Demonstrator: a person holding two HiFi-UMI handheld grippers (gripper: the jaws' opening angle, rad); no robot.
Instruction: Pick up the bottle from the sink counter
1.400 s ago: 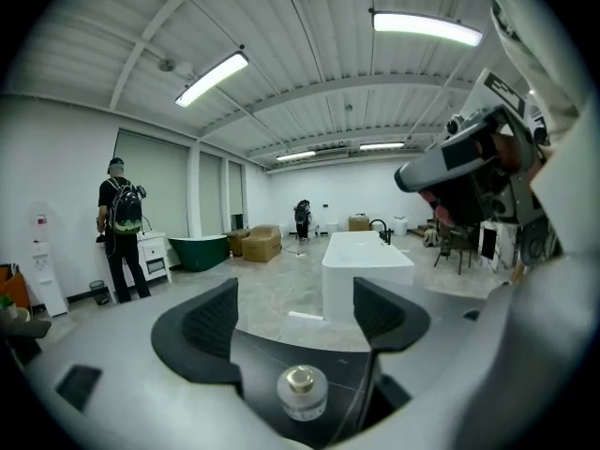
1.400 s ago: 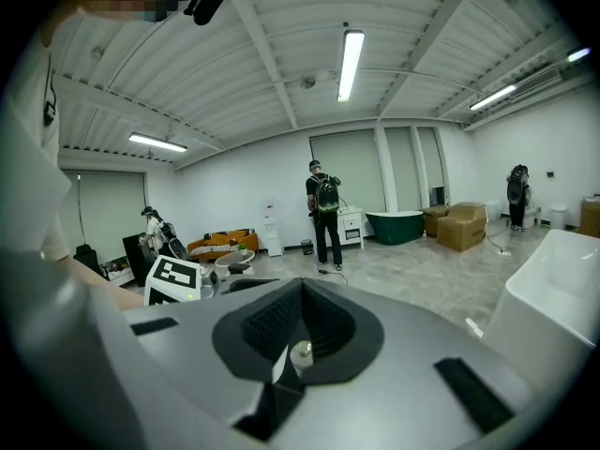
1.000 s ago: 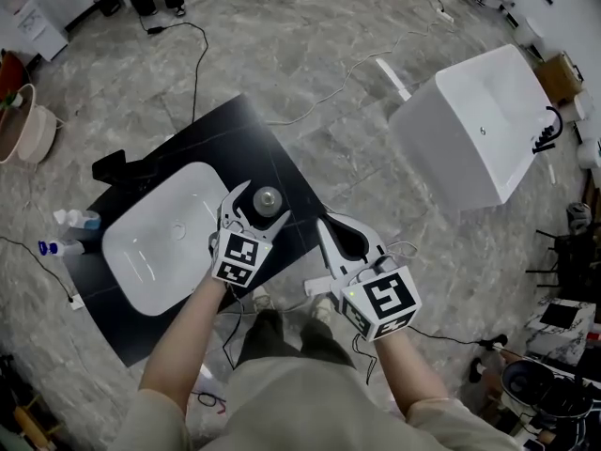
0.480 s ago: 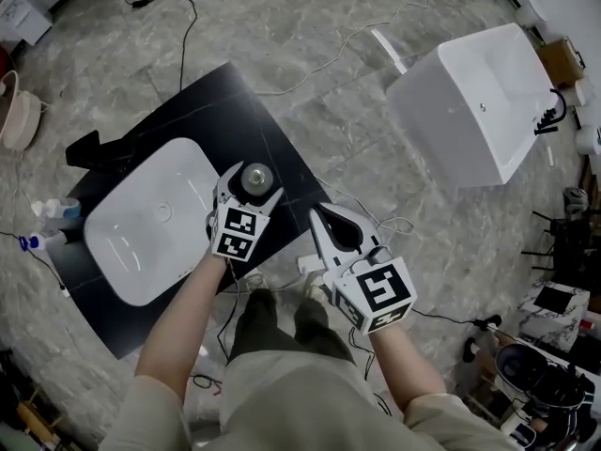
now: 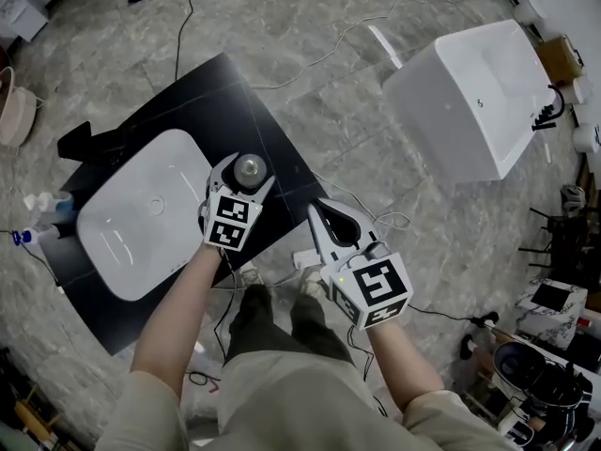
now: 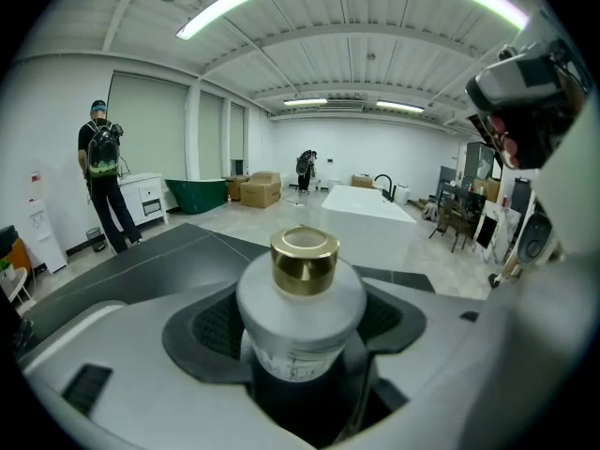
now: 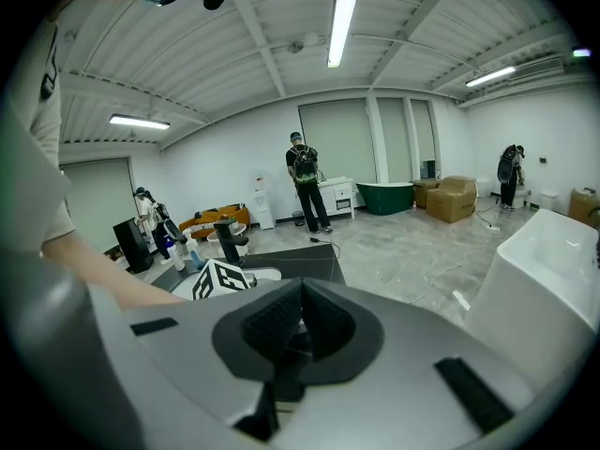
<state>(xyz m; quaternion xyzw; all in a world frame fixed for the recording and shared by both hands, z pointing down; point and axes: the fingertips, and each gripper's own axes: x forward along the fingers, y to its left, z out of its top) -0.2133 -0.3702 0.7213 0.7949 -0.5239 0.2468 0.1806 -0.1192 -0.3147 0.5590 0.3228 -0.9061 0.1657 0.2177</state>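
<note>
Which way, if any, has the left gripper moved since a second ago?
Yes. The left gripper has dropped and advanced around the standing white, gold-capped bottle, which now sits between its jaws; they have just been closing.

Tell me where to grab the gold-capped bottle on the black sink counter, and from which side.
Take the bottle by its wide round body, below the shoulder; the gold cap is narrow and probably slippery. It stands upright on the counter beside the basin, so come from the person's side, one jaw on each flank. The left gripper straddles it that way, jaws just closing.
</note>
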